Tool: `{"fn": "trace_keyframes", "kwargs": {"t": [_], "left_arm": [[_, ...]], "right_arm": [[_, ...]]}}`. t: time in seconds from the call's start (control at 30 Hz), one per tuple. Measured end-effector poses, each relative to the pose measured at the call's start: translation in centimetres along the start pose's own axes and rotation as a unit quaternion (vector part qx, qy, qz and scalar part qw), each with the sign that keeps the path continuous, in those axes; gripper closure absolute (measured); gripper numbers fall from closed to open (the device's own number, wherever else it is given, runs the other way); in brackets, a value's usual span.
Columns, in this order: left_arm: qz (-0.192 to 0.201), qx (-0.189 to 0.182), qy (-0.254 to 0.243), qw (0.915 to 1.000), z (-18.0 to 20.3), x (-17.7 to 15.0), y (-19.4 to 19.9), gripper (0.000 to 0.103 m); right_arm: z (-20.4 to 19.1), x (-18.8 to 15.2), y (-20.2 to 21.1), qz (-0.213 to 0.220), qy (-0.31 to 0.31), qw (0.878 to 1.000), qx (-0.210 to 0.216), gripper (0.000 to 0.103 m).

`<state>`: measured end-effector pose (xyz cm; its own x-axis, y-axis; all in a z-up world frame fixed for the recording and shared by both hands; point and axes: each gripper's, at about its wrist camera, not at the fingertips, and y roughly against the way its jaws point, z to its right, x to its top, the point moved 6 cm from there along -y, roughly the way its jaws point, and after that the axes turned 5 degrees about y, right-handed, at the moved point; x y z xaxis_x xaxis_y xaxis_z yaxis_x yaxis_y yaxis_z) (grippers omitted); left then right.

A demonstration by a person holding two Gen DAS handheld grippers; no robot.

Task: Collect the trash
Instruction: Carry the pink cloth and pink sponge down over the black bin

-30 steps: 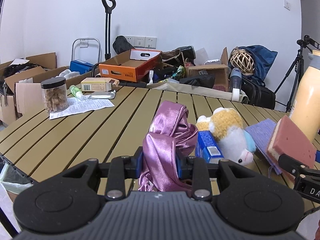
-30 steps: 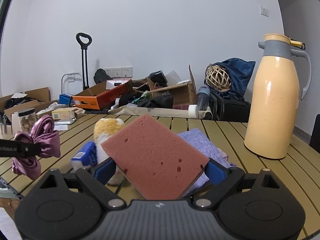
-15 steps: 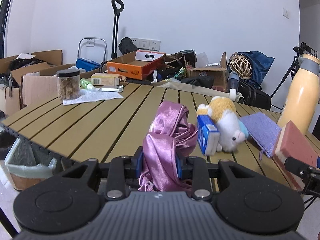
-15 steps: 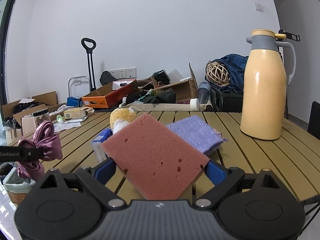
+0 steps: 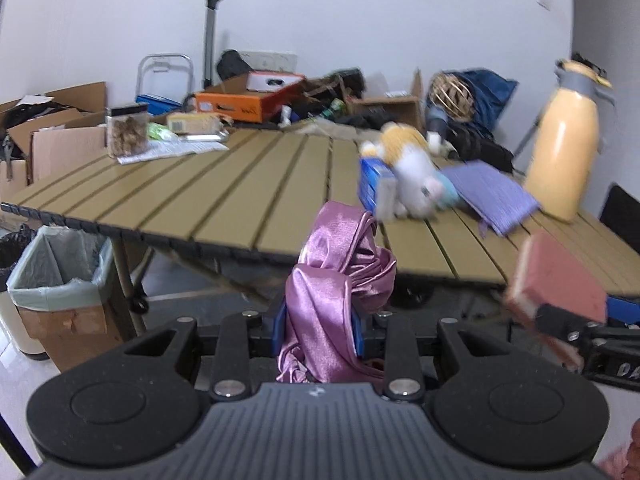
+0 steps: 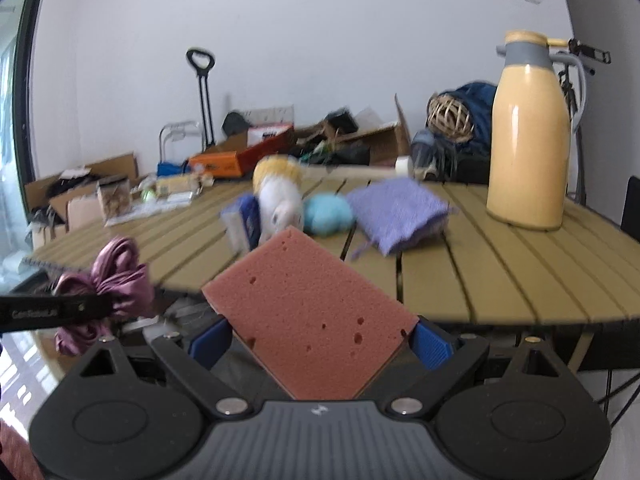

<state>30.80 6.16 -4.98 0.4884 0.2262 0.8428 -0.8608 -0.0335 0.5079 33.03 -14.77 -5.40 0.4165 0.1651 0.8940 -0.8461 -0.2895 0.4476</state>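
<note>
My left gripper (image 5: 318, 328) is shut on a crumpled shiny purple cloth (image 5: 336, 280), held in the air just off the near edge of the slatted table (image 5: 224, 200). My right gripper (image 6: 316, 340) is shut on a flat pink sponge (image 6: 312, 316), tilted, also off the table's near edge. In the left wrist view the sponge (image 5: 556, 284) shows at the right; in the right wrist view the purple cloth (image 6: 116, 280) shows at the left. A bin (image 5: 56, 264) lined with a pale green bag stands on the floor at the lower left, under the table's corner.
On the table lie a plush toy (image 5: 412, 168), a blue box (image 5: 374, 184), a lilac cloth (image 5: 492, 196), a tall yellow flask (image 5: 564, 140), and a jar (image 5: 126, 130) on papers. Cardboard boxes and clutter line the wall behind.
Both grippers have drawn back from over the table and sunk a little, so the table edge and the floor bin now show. Each keeps its grip on its item.
</note>
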Motion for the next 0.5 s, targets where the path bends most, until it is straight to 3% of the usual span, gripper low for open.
{"fn": "trace_keyframes", "kwargs": {"t": [0.5], "left_arm": [[-0.063, -0.020, -0.067, 0.9956, 3.2, -7.5, 2.4, 0.072]], "right_arm": [[-2.0, -7.2, 2.9, -0.087, 0.023, 0.996, 0.015, 0.008]]}}
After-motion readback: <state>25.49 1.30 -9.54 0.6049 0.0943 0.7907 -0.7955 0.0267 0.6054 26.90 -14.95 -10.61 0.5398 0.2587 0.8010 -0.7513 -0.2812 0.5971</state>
